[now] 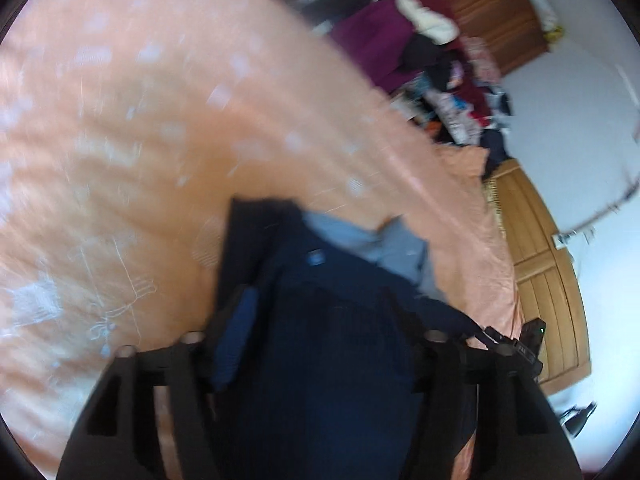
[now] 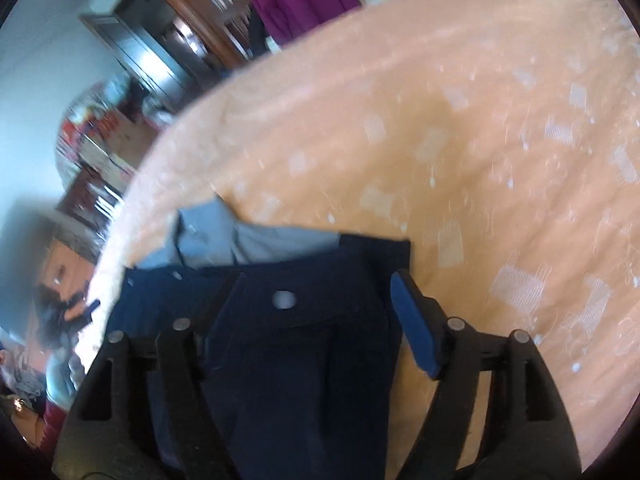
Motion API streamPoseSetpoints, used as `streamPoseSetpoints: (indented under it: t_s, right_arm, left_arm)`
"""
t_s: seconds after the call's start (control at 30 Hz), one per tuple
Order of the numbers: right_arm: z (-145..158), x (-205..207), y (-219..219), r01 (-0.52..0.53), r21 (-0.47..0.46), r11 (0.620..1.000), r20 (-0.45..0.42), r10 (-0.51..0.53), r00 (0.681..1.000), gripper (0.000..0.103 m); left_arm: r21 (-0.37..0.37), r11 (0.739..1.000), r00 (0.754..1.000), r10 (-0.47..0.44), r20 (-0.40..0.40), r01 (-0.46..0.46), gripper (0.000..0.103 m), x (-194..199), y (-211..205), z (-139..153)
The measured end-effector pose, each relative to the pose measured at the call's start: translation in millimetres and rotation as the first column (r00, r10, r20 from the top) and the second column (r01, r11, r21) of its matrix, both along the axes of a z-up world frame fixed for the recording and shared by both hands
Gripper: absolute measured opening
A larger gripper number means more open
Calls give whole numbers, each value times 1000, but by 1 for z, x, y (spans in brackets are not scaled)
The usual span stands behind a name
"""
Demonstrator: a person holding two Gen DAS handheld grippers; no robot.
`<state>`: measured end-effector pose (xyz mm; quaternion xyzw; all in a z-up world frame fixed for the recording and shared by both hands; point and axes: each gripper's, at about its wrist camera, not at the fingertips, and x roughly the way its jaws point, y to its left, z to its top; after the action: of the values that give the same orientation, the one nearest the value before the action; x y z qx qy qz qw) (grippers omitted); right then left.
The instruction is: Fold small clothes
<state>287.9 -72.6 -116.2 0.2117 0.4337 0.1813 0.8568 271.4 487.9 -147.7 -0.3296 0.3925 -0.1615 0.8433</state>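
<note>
Two pairs of tongs are at work on one dark blue garment [image 1: 344, 320], which looks like small trousers or shorts with a button [image 2: 284, 299] at the waistband and a paler grey-blue lining [image 2: 256, 236] showing at the far edge. It is spread partly over the peach bedspread [image 1: 140, 140] and partly lifted toward both cameras. The left tongs [image 1: 320, 320] stand fairly wide, with the cloth draped between and over the fingers; the blue pad [image 1: 236, 340] on one finger shows beside the fabric, but blur keeps me from telling whether they grip it or merely sit under it. The right tongs [image 2: 316, 312] are likewise spread, their blue pad [image 2: 416, 324] clear of the cloth on one side, the other finger hidden under the fabric, so whether they have a hold I cannot tell. Both views are smeared with motion. As for progress, I judge the fold to be in hand, not finished: the garment is neither flat nor a neat packet. A heap of mixed clothes [image 1: 432, 68], purple among them, lies at the far end of the bed, suggesting plenty left to do. No finished stack shows in either view.
</note>
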Motion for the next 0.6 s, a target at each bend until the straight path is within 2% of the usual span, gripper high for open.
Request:
streamPoseSetpoints:
  t_s: [0.1, 0.17, 0.23, 0.27, 0.33, 0.37, 0.4, 0.43, 0.47, 0.5, 0.53, 0.57, 0.6]
  right_arm:
    - [-2, 0, -8, 28, -6, 1000, 20, -28, 999, 73]
    - [-15, -1, -10, 2, 21, 1000, -18, -1, 1000, 66]
    - [-25, 1, -3, -32, -8, 999, -37, 32, 999, 65]
    - [-29, 0, 3, -62, -29, 998, -40, 61, 997, 65]
    - [-49, 4, 12, -70, -159, 985, -93, 55, 994, 61]
    - [-61, 8, 10, -55, -201, 978, -125, 30, 992, 56]
    - [-66, 8, 5, -27, -213, 977, -117, 2, 993, 44]
    - [-62, 8, 3, -7, -222, 975, -108, -17, 994, 44]
    - [-52, 6, 2, 28, -263, 964, -79, -51, 996, 46]
    - [-39, 2, 2, 49, -290, 956, -32, -61, 998, 47]
    - [-29, -1, 5, 54, -297, 953, 4, -56, 998, 47]
    - [-21, -2, 9, 46, -297, 954, 30, -39, 999, 47]
    - [-13, -2, 17, 13, -292, 956, 49, 1, 999, 48]
  left_arm:
    - [-4, 999, 998, -48, 29, 48, 70, -20, -11, 10]
    - [-3, 996, 996, -84, 19, 84, 70, -33, -22, 6]
    - [-4, 994, 994, -112, -6, 112, 70, -47, -26, -3]
    - [10, 994, 994, -111, -19, 111, 72, -56, -26, -8]
    - [17, 994, 994, -104, -33, 104, 74, -70, -25, -18]
    - [17, 996, 995, -83, -52, 84, 75, -74, -23, -25]
    - [29, 998, 995, -59, -78, 62, 75, -75, -23, -33]
    - [35, 999, 995, -25, -101, 29, 73, -81, -16, -40]
    - [14, 1000, 995, 0, -102, 2, 66, -85, -9, -42]
    - [10, 1000, 995, 25, -93, -24, 66, -92, -3, -38]
    - [53, 998, 995, 45, -85, -41, 69, -97, -3, -32]
    - [101, 993, 996, 62, -72, -54, 77, -102, -3, -23]
    - [114, 992, 997, 61, -52, -55, 79, -107, -5, -15]
